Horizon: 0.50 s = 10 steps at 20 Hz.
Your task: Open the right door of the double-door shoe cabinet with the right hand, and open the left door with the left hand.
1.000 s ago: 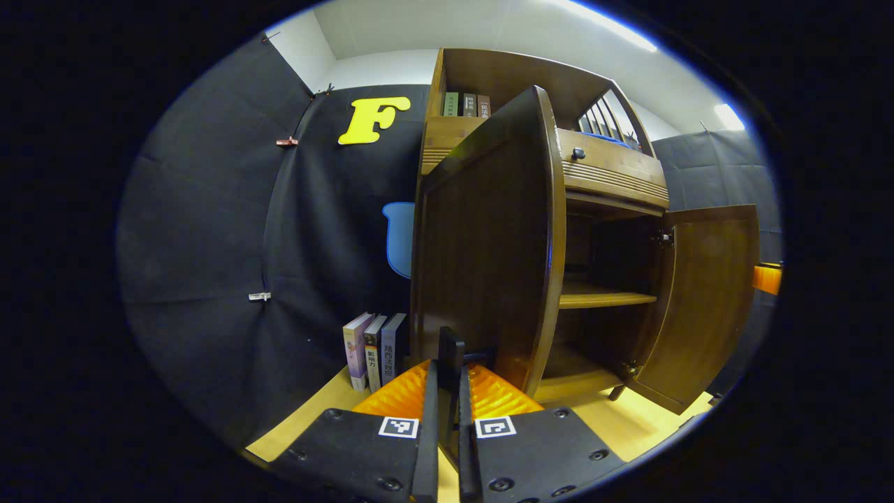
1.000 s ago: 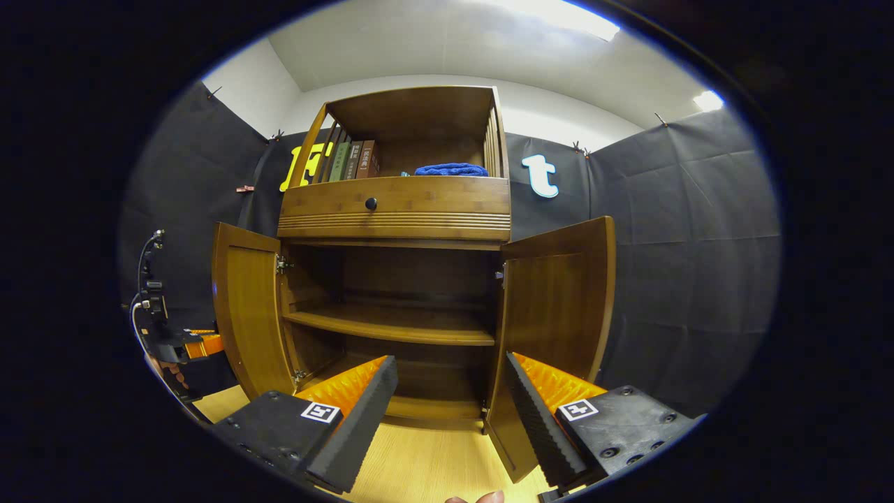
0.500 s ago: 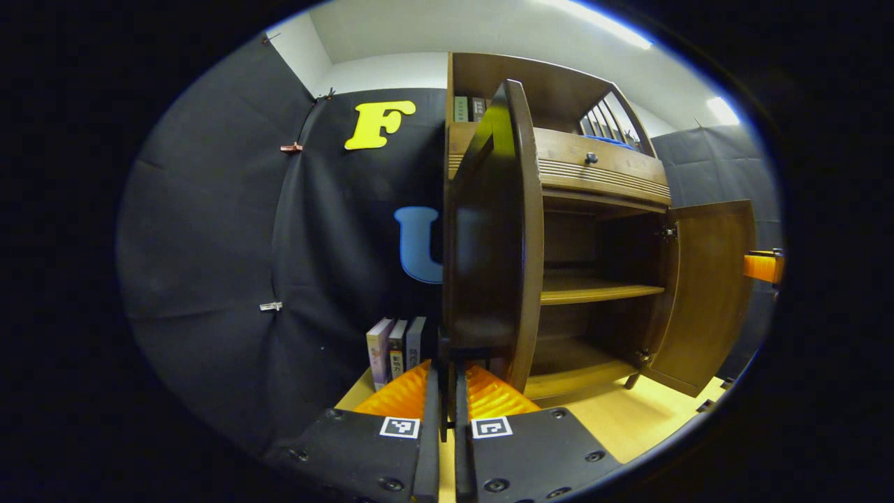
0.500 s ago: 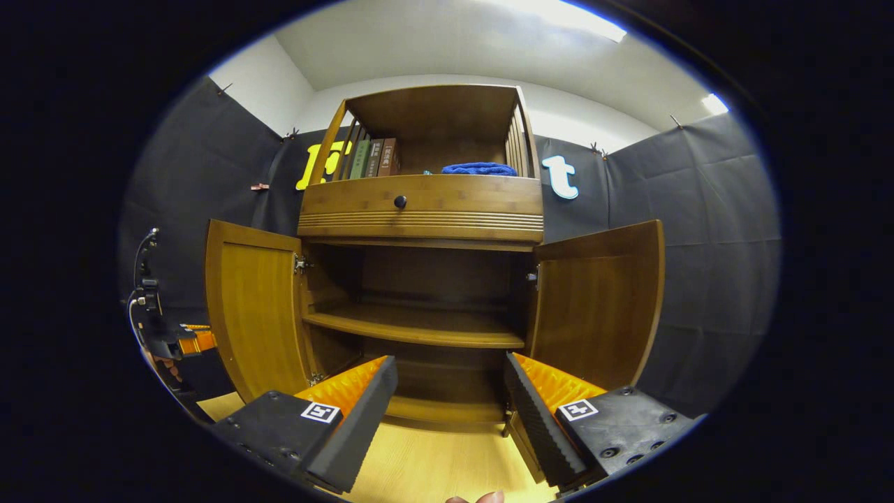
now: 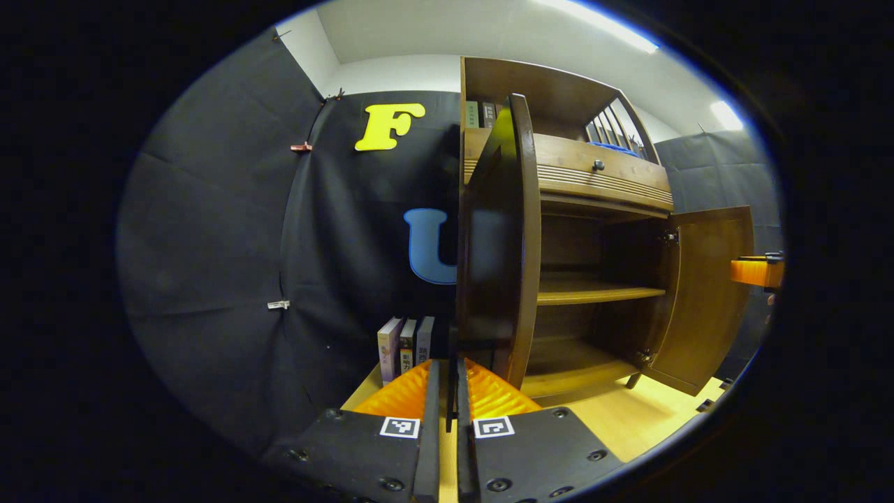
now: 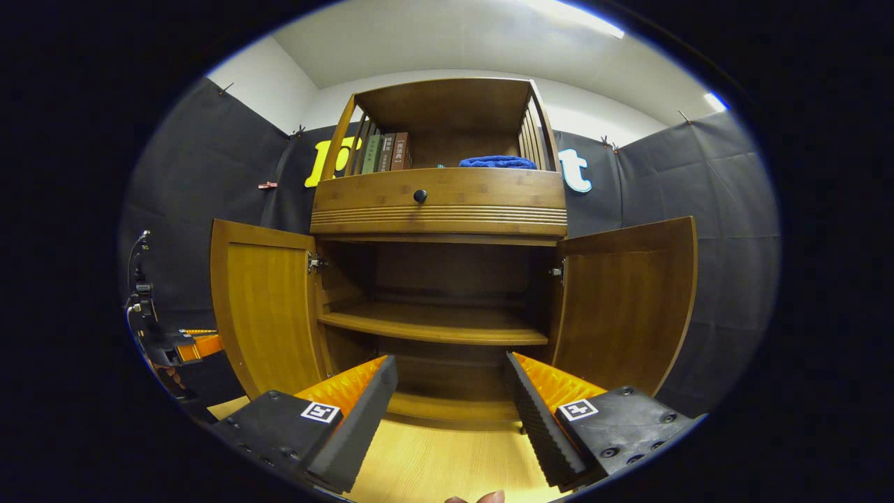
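We start with the shoe cabinet, which stands against the far wall of the booth on the pale wooden floor. In the right gripper view both of its doors stand swung out, and the dark inside with its middle shelf lies bare between them. The right door hangs wide at the right of the opening, and nothing touches it. The left door hangs wide at the left; in the left gripper view we see it nearly edge-on, just beyond our own fingers.

By our judgement the task is all but done, and the step in hand is to finish the left door's swing and let it go cleanly.

The left gripper has its fingers drawn close together, with a thin dark part at the door's lower edge between them; we take them to be clamped on it, though the contact itself is hard to make out. To do this well, we would follow the door's arc round its hinge rather than pull straight, then part the fingers before drawing back, so the door is not dragged shut again.

The right gripper hangs near the middle of the opening, fingers well apart and holding nothing. We would keep it there, away from both doors.
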Each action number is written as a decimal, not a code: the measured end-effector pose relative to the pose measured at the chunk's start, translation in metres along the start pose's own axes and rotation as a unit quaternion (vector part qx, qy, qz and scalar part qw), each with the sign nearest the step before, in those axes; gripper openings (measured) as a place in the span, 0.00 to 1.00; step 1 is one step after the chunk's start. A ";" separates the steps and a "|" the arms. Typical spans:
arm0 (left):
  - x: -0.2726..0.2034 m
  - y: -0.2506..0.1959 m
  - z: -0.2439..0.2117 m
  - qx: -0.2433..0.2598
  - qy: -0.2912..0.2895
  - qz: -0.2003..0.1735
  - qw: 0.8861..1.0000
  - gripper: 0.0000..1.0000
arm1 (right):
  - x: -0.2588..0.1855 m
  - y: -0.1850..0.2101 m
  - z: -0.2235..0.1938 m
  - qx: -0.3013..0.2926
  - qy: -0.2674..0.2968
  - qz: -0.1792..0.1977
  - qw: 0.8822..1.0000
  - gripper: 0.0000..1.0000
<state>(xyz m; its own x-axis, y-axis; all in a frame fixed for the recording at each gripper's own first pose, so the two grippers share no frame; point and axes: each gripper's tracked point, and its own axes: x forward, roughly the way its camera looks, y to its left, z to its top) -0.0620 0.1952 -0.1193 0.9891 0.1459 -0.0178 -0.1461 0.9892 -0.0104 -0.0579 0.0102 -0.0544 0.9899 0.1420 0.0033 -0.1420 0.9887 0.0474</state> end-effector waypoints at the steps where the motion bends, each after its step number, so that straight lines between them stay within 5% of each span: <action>1: -0.004 0.001 0.000 -0.002 -0.001 0.005 1.000 0.14 | 0.000 0.000 0.000 0.000 0.001 0.000 1.000 0.98; 6: -0.027 0.007 0.006 -0.006 -0.005 0.020 1.000 0.17 | 0.005 0.004 0.000 -0.006 0.007 0.012 1.000 0.98; 10: -0.044 -0.003 0.017 -0.007 -0.015 0.007 1.000 0.48 | 0.010 0.011 0.000 0.007 0.004 0.020 1.000 0.98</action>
<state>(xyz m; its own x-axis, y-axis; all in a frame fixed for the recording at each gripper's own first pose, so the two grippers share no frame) -0.1052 0.1859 -0.1016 0.9870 0.1599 0.0126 -0.1596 0.9869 -0.0233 -0.0497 0.0226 -0.0540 0.9835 0.1810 -0.0022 -0.1806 0.9817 0.0610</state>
